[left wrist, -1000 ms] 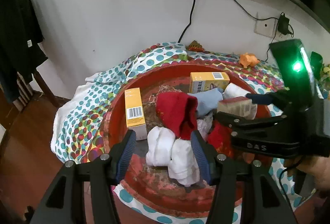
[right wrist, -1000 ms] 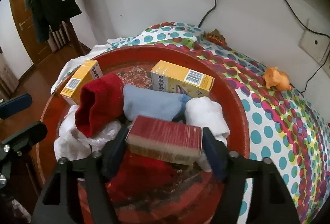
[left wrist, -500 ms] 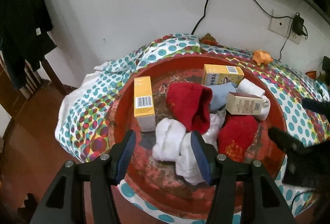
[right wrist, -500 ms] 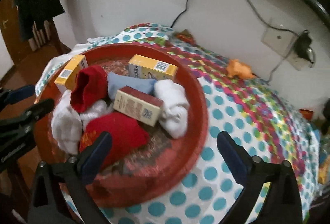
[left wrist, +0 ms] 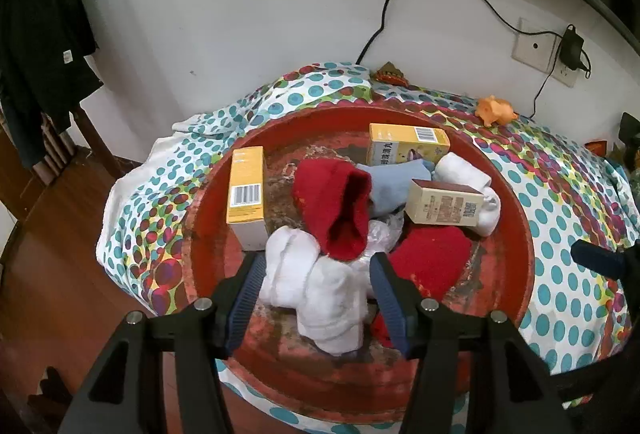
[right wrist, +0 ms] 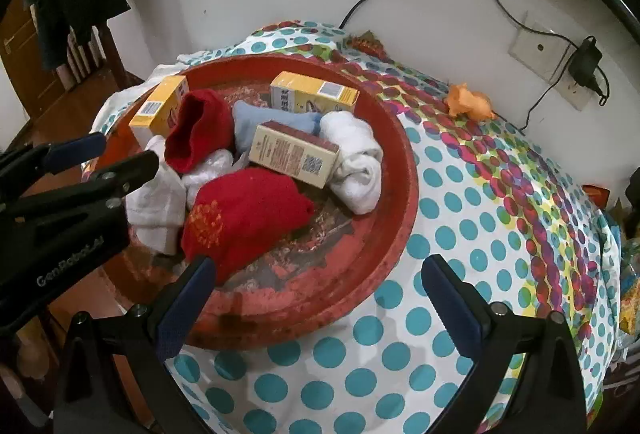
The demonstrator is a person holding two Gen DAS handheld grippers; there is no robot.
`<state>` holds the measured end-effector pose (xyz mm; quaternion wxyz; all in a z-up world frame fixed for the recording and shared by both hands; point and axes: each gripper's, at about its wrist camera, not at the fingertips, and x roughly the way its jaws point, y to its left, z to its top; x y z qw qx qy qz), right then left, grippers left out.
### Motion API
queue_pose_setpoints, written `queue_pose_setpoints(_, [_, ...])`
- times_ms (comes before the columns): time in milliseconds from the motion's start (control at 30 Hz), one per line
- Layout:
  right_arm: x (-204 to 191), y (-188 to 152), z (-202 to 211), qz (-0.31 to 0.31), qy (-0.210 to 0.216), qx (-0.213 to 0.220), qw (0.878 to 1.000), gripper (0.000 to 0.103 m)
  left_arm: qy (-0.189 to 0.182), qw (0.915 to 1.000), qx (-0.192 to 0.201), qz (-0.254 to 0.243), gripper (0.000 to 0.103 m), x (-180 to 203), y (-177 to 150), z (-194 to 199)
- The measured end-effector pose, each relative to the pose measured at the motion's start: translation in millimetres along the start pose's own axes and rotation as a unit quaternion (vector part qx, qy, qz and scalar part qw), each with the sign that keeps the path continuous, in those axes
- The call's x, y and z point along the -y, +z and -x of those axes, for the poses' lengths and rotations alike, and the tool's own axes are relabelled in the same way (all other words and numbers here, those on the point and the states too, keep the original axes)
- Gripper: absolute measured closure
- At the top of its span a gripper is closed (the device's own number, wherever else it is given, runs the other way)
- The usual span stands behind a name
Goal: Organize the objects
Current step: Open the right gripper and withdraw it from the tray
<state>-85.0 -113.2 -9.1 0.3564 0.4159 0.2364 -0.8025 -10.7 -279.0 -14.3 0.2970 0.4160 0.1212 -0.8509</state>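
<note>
Your left gripper is open and holds nothing, its fingers either side of the white socks at the near edge of the red tray. Your right gripper is spread wide and empty, hovering over the tray's near rim and the dotted cloth on the counter.

Everything to sort sits in that tray: 2 yellow boxes, a brown box resting on the blue sock and the white sock roll, and 2 red socks.

The socks look soft and light; they should squash and sag, so pinch deep into the middle of a bundle. The boxes look like thin, light card, stiff enough to hold across their narrow sides, though a hard squeeze would likely dent them.

The socks overlap, so you cannot tell how many white ones there are. A crumpled clear plastic piece is half buried. The small orange object by the wall is too small to identify.
</note>
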Motion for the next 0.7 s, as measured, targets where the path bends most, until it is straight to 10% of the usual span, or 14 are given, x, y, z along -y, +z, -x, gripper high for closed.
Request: queue_pose_setpoints(700, [-2.9, -2.4, -0.8, 0.008, 0.017, -0.01, 1.0, 0.001, -0.013, 0.9999, -0.001, 0.001, 0.046, 8.4, 0.9, -0.9])
